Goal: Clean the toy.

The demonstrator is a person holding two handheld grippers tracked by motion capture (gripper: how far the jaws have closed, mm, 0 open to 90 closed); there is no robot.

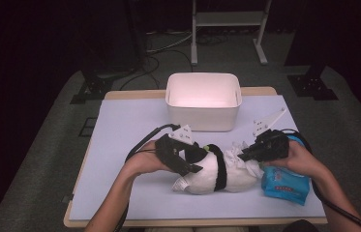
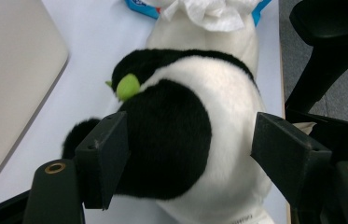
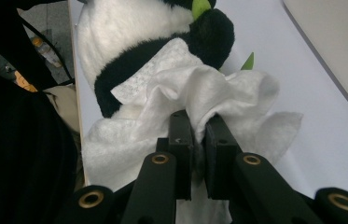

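Plush panda (image 1: 217, 173) lying under white tissue (image 1: 240, 153)

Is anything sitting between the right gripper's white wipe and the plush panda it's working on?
Nothing visible does. The right gripper is shut on the white wipe, which lies draped straight onto the plush panda. The left gripper has its jaws open around the panda's body, not over the wiped spot.
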